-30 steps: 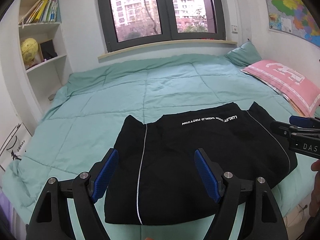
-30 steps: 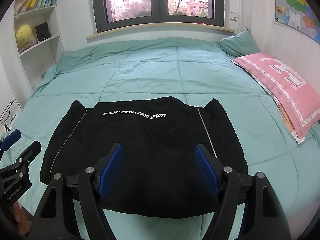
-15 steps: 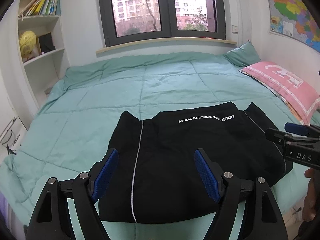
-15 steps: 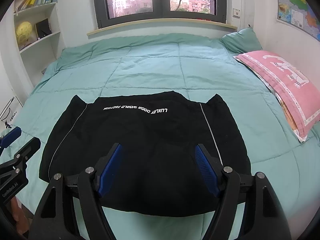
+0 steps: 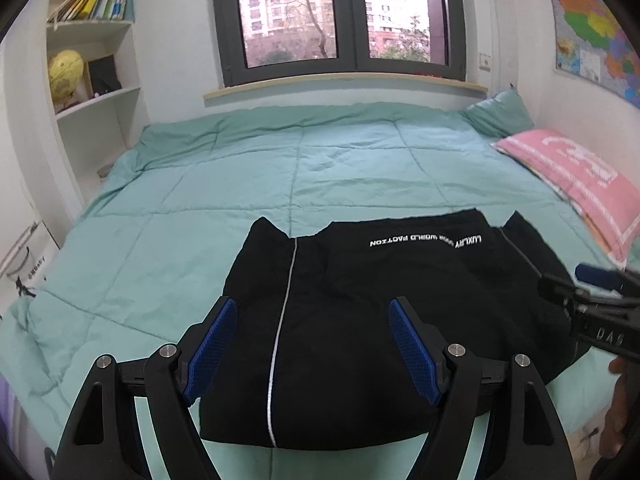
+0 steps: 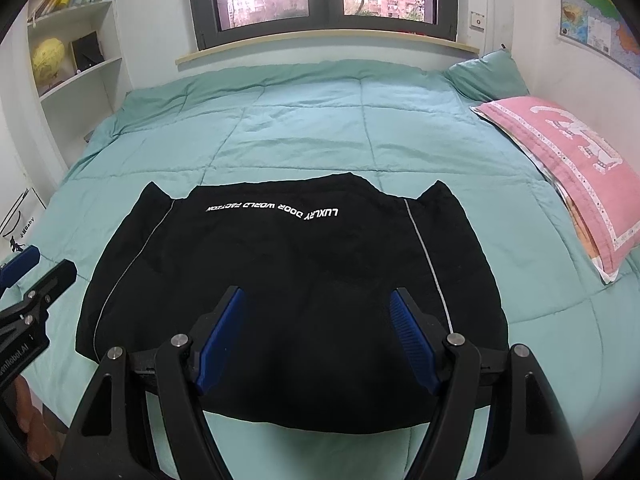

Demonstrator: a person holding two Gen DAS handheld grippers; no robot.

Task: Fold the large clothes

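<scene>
- Bed [image 5: 248, 184] w/ mint-green quilt fills most of both views; runs back to the wall under the window [image 5: 344, 16].
- Black jacket [image 6: 288, 280] lies folded flat on the near part of the bed, roughly a rectangle, near edge close to the bed's front edge. White lettering across its far edge, upside down from here; thin pale stripe down each side.
- Pink pillow [image 6: 568, 160] along the bed's right side, well apart from the jacket; green pillow [image 6: 488, 74] behind it, in the far right corner.
- White shelves [image 5: 92, 64] at left w/ books up top, yellow globe [image 5: 66, 76] one shelf lower.
- Map [image 5: 592, 24] on the right wall.
- Left gripper [image 5: 312, 344]: jaws wide, nothing between the blue pads; hovers over the jacket's left part, above the stripe, near the front edge. No contact visible.
- Right gripper [image 6: 318, 332]: jaws wide, empty too; over the jacket's right-centre, near the front edge, clear of the cloth.
- Each gripper shows at the edge of the other's view, beside the jacket's side edges.
</scene>
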